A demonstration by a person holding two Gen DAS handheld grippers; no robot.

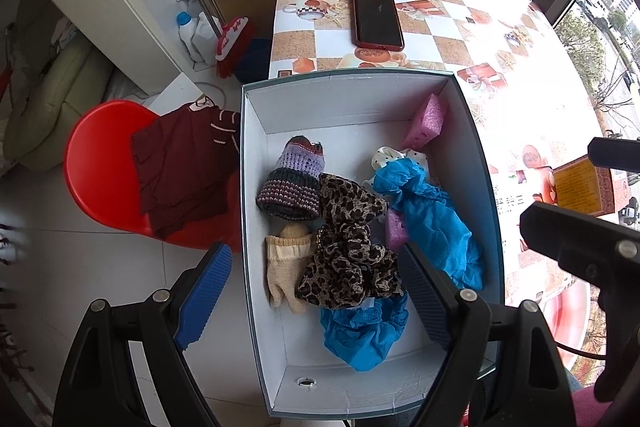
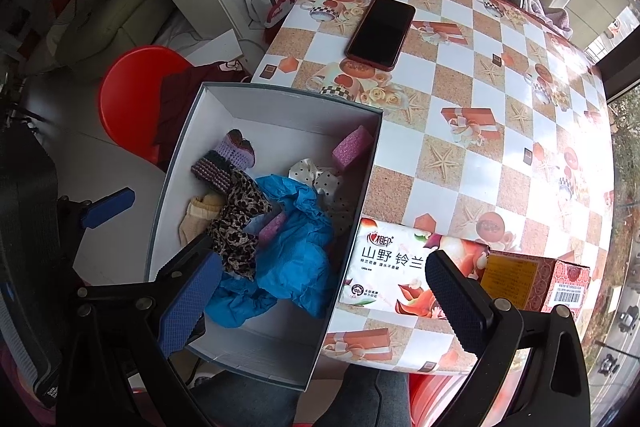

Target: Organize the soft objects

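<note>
An open white box [image 1: 352,99] [image 2: 288,111] sits at the table's left edge. It holds a purple knit hat [image 1: 294,179] [image 2: 226,159], a leopard scarf [image 1: 348,247] [image 2: 240,223], a beige glove [image 1: 286,267] [image 2: 198,217], blue crinkled material [image 1: 432,223] [image 2: 292,251], a polka-dot cloth [image 1: 386,155] [image 2: 316,173] and pink sponges [image 1: 428,121] [image 2: 352,147]. My left gripper [image 1: 312,295] is open and empty, hovering over the box's near end. My right gripper [image 2: 320,303] is open and empty, above the box's right wall, beside a tissue pack [image 2: 400,267].
A phone [image 1: 376,17] [image 2: 382,31] lies on the checkered table [image 2: 500,131]. A yellow-red carton [image 2: 536,283] [image 1: 584,187] stands by the tissue pack. A red stool [image 1: 100,163] with a maroon garment [image 1: 184,163] stands left of the box. A broom [image 1: 232,43] leans beyond.
</note>
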